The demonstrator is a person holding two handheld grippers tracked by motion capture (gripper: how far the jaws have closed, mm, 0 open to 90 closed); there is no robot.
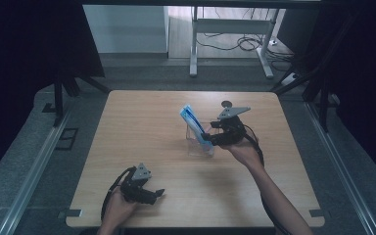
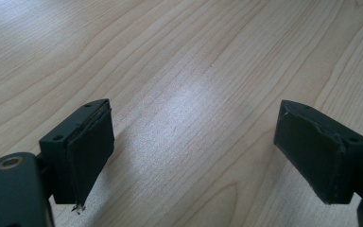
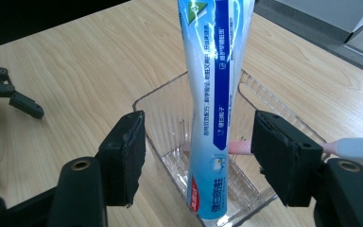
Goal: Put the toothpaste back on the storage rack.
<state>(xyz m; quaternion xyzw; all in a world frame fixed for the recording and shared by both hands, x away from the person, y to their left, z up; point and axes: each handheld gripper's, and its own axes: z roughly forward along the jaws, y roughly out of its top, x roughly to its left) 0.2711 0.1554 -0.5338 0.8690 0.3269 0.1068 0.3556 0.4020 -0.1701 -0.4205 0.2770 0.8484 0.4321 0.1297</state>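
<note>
Toothpaste tube (image 3: 209, 118) upright in clear box (image 3: 168, 101) (toothbrush (image 3: 359, 147) inside too), mid-table (image 1: 142, 147)

Toothpaste tube (image 3: 212, 118): white and light blue with a dark blue band and printed text; it stands steeply, leaning, lower end down inside the clear container and upper end rising well above its rim.

Clear container (image 3: 163, 101): transparent plastic box, open at the top, upright on the table's right half, nearer the far edge than the near one.

Dim, bluish high view; glare patch on the table (image 2: 189, 94), close views sharp.
</note>
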